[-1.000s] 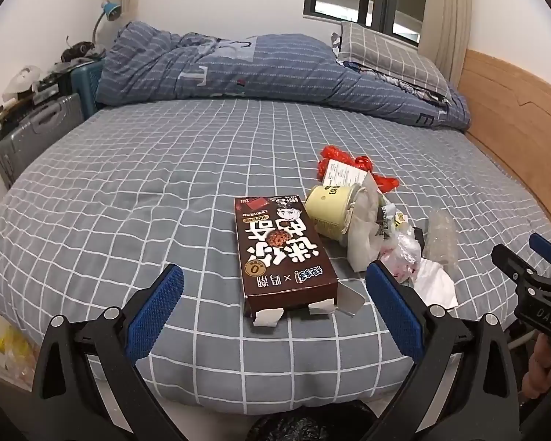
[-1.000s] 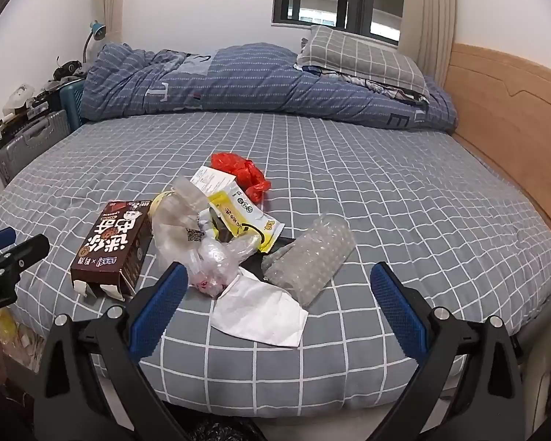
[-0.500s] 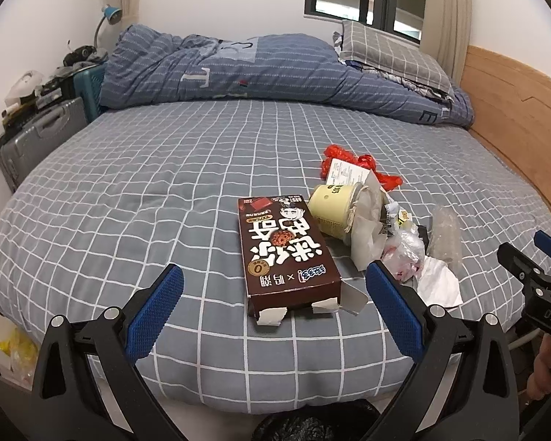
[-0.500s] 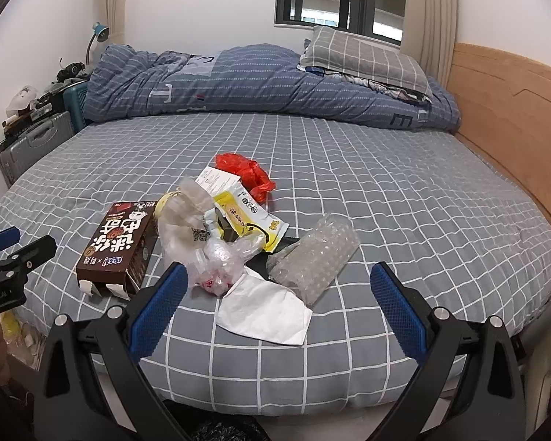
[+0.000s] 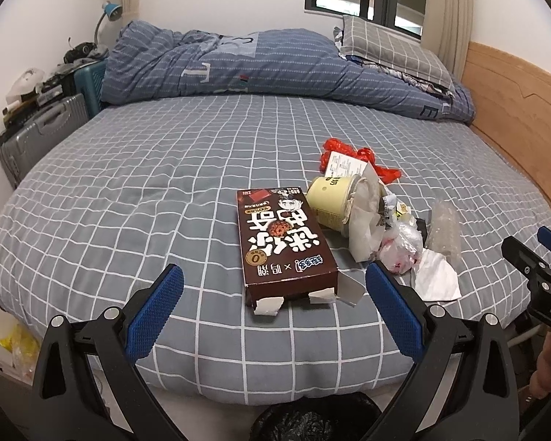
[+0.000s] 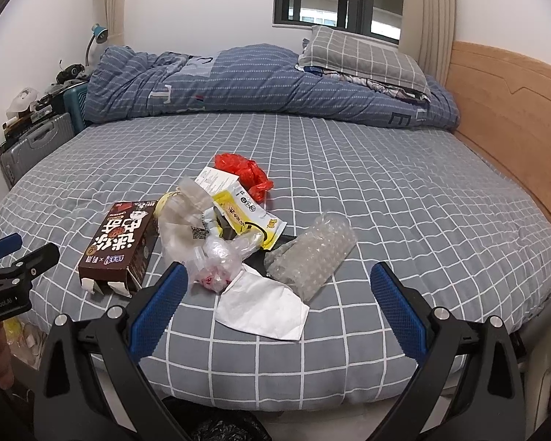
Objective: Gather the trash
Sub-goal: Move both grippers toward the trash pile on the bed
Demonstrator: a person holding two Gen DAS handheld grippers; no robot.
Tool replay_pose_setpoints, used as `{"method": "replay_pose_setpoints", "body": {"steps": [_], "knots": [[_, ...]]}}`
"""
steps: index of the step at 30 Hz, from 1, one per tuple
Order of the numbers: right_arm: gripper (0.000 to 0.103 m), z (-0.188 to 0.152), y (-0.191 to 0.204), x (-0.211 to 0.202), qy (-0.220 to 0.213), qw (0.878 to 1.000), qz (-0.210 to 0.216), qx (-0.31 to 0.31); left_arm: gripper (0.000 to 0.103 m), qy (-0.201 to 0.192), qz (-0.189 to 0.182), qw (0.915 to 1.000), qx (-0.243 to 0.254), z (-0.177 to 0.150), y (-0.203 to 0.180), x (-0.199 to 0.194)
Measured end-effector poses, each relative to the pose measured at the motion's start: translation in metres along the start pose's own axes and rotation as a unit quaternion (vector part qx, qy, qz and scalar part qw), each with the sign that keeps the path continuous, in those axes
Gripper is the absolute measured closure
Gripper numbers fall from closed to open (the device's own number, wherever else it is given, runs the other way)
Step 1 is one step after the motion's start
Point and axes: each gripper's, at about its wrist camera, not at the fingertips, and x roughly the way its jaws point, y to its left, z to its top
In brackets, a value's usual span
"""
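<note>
Both views sit slightly nearer the pile than a second ago, the trash having crept lower in each view, and nothing on the bed has shifted. Below both tools, at the bed's foot, a black-lined bin (image 5: 314,422) opens.

Left gripper (image 5: 272,305) hangs with its blue-padded jaws spread wide and empty; just ahead, between the pads, lies the brown cardboard snack box (image 5: 283,242), its torn end flaps toward the tool. Beyond the box and to the right sits a pale yellow round tub (image 5: 328,202) on its side, touching crumpled clear plastic film (image 5: 367,220).

Right gripper (image 6: 275,297) is likewise parted wide, holding nothing. Between its pads rests a flat white paper napkin (image 6: 264,308), with a small clear bag with red scraps (image 6: 216,261) just left of it and a roll of clear bubble wrap (image 6: 312,253) just beyond to the right. Farther ahead lies a yellow and white printed wrapper (image 6: 246,217), then a white printed slip (image 6: 213,180), then a crumpled red plastic bag (image 6: 246,172).

All of it rests on the grey white-checked bedsheet (image 6: 404,202). Well beyond, a blue striped duvet (image 6: 238,81) is heaped under a grey checked pillow (image 6: 360,58).
</note>
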Motion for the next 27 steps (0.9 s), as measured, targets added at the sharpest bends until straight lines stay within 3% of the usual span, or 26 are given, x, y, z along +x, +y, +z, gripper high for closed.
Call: {"method": "replay_pose_setpoints", "body": {"steps": [27], "knots": [[0.007, -0.0006, -0.0011, 0.0001, 0.003, 1.0, -0.006, 0.004, 0.005, 0.005, -0.001, 1.0, -0.001, 0.0011, -0.0018, 0.0015]]}}
